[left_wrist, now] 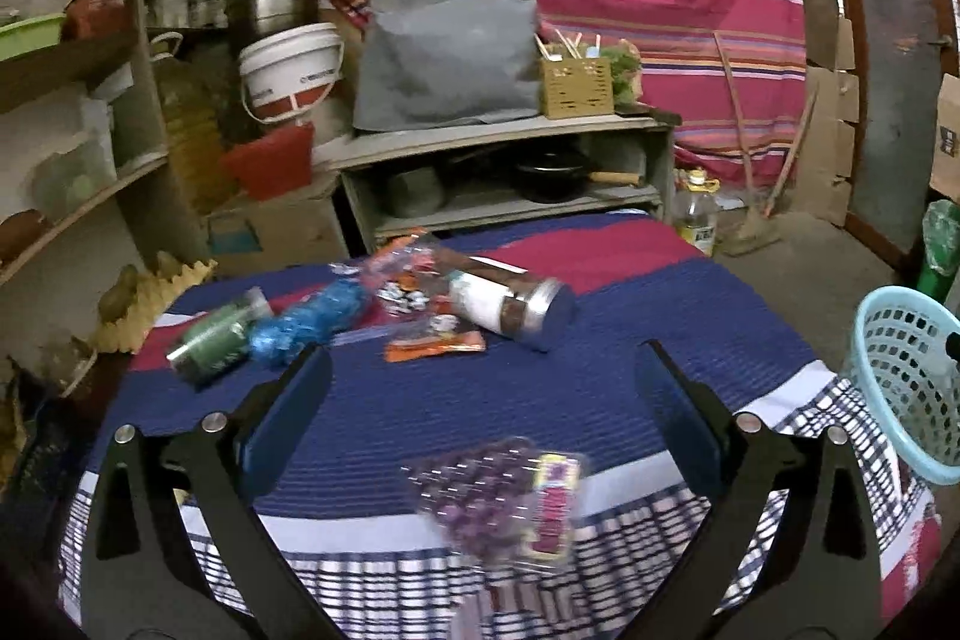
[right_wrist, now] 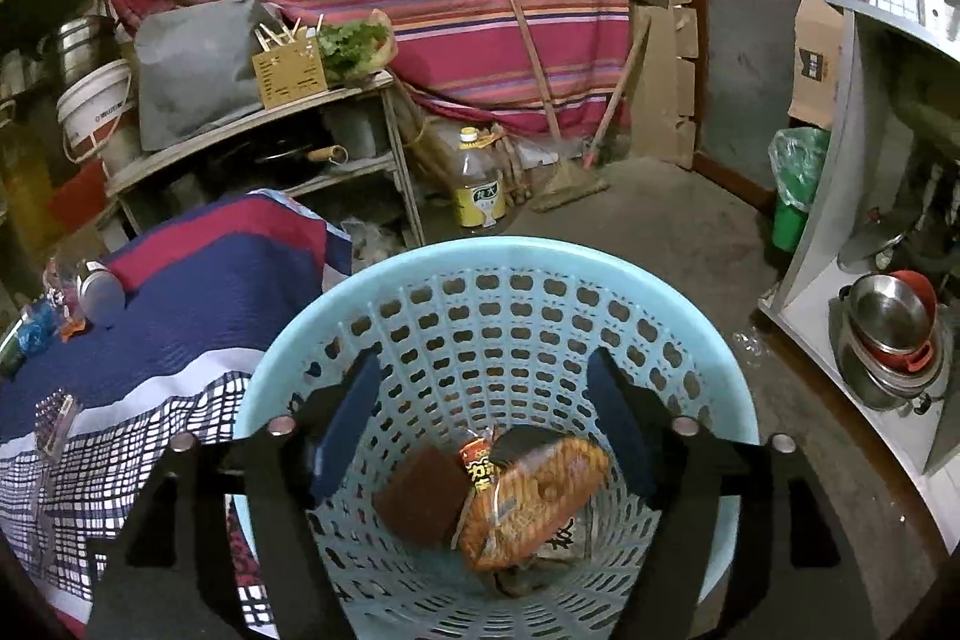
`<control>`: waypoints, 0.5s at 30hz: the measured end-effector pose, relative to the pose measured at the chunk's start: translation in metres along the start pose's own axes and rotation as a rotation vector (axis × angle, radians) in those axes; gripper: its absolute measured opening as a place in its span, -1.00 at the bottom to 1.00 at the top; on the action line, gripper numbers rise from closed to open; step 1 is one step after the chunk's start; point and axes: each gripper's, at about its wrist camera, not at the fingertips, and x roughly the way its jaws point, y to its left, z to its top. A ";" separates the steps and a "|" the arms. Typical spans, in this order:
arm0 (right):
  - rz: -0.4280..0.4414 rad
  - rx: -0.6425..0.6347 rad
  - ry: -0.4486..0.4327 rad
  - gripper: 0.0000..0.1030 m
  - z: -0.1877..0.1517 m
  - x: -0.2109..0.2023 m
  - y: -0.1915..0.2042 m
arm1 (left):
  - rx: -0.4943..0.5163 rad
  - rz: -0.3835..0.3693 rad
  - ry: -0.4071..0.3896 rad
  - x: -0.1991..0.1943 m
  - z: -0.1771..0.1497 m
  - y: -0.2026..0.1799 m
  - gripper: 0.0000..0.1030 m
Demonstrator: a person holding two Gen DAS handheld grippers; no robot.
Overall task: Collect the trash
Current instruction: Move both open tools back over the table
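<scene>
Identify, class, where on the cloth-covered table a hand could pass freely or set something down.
Free: the blue stretch between the clear purple packet near the front edge and the orange wrapper. Crowded: the far edge, where green can, blue wrapper and glass jar cluster.

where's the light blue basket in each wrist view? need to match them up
Left wrist: the light blue basket sits at the far right edge, partly cut off, beside the cloth-covered table.
Right wrist: the basket fills the lower centre, seen from above, with an orange snack packet inside.
Shared landmark: the oil bottle on the floor.
</scene>
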 end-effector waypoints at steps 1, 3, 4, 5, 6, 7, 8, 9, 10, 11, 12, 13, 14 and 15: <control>-0.006 -0.019 -0.005 0.42 0.001 -0.001 0.007 | 0.000 0.003 -0.005 0.000 0.000 0.004 0.89; -0.007 -0.052 -0.021 0.49 0.003 -0.006 0.023 | -0.001 0.011 -0.011 0.000 0.001 0.013 0.89; -0.001 -0.062 -0.031 0.54 0.004 -0.009 0.029 | -0.005 0.015 -0.010 0.002 0.001 0.018 0.89; 0.006 -0.075 -0.045 0.60 0.005 -0.013 0.038 | -0.009 0.017 -0.008 0.002 0.002 0.022 0.89; 0.017 -0.094 -0.062 0.63 0.005 -0.019 0.050 | -0.011 0.018 -0.006 0.004 0.002 0.025 0.89; 0.026 -0.106 -0.069 0.63 0.006 -0.021 0.058 | -0.013 0.021 -0.005 0.005 0.002 0.030 0.89; 0.040 -0.123 -0.075 0.64 0.006 -0.025 0.070 | -0.013 0.025 -0.006 0.005 0.002 0.034 0.89; 0.052 -0.134 -0.078 0.64 0.006 -0.027 0.078 | -0.013 0.029 -0.008 0.005 0.002 0.037 0.89; 0.075 -0.153 -0.082 0.64 0.007 -0.030 0.092 | -0.010 0.035 -0.011 0.005 0.002 0.042 0.89; 0.090 -0.167 -0.085 0.64 0.007 -0.031 0.103 | -0.009 0.042 -0.014 0.006 0.002 0.046 0.89; 0.103 -0.182 -0.087 0.64 0.008 -0.032 0.113 | -0.010 0.047 -0.015 0.006 0.001 0.050 0.89; 0.120 -0.200 -0.089 0.64 0.008 -0.033 0.127 | -0.015 0.052 -0.014 0.006 0.001 0.056 0.89; 0.135 -0.215 -0.091 0.64 0.007 -0.033 0.138 | -0.021 0.054 -0.013 0.008 0.002 0.060 0.89; 0.147 -0.227 -0.093 0.64 0.007 -0.033 0.148 | -0.031 0.056 -0.011 0.009 0.002 0.067 0.89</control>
